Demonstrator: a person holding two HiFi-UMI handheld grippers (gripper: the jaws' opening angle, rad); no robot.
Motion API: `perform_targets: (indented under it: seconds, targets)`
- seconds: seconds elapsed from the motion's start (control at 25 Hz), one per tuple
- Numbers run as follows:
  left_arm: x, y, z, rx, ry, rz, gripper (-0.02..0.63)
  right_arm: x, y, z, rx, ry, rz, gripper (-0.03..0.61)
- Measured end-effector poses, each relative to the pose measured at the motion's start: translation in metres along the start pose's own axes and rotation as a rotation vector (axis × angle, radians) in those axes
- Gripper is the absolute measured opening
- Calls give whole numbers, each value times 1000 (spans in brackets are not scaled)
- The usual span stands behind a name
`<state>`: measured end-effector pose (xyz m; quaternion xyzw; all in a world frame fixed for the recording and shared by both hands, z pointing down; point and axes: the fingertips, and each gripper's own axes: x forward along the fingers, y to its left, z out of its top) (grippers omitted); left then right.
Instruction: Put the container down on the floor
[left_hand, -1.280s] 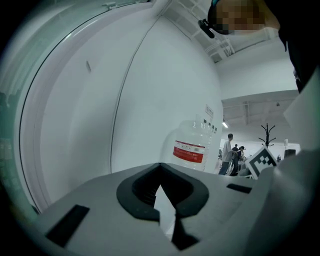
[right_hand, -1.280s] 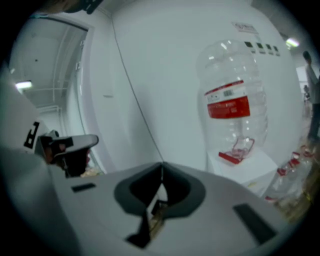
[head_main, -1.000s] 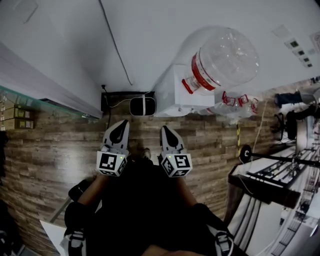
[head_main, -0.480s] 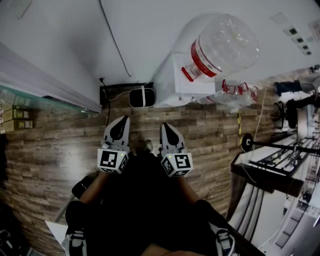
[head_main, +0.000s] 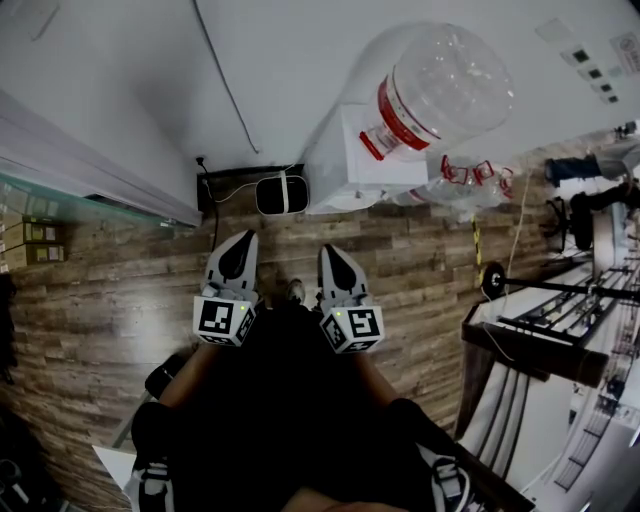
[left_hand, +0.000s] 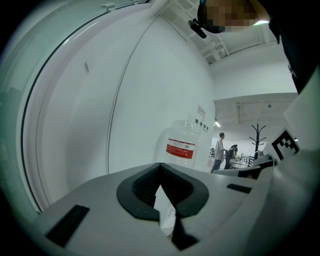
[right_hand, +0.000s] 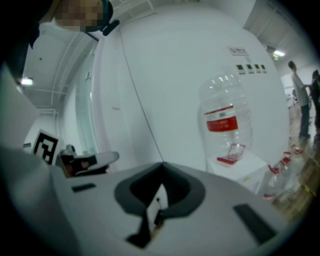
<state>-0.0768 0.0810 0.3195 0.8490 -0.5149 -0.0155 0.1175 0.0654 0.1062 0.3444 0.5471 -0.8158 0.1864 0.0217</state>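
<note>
The container is a large clear water bottle (head_main: 440, 95) with a red label. It stands neck down on a white dispenser (head_main: 345, 175) against the white wall. The left gripper view shows the bottle (left_hand: 181, 147) ahead, and in the right gripper view the bottle (right_hand: 227, 125) is to the right. Both grippers are held side by side in front of the person's body, well short of the bottle. My left gripper (head_main: 243, 240) is shut with nothing in it. My right gripper (head_main: 331, 250) is shut and empty too. Both point towards the wall.
A black box with a white device (head_main: 283, 193) sits on the wooden floor (head_main: 100, 300) at the wall, left of the dispenser. Several empty bottles (head_main: 470, 195) lie to its right. A metal rack (head_main: 560, 340) stands at the right. People (left_hand: 218, 150) stand far off.
</note>
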Motion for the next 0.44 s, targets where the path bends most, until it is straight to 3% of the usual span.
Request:
perform_targets:
  seconds: [0.44]
  targets:
    - [1,1,-3,-7,11,-6,28,4,-3,-2,21,10,-8,32]
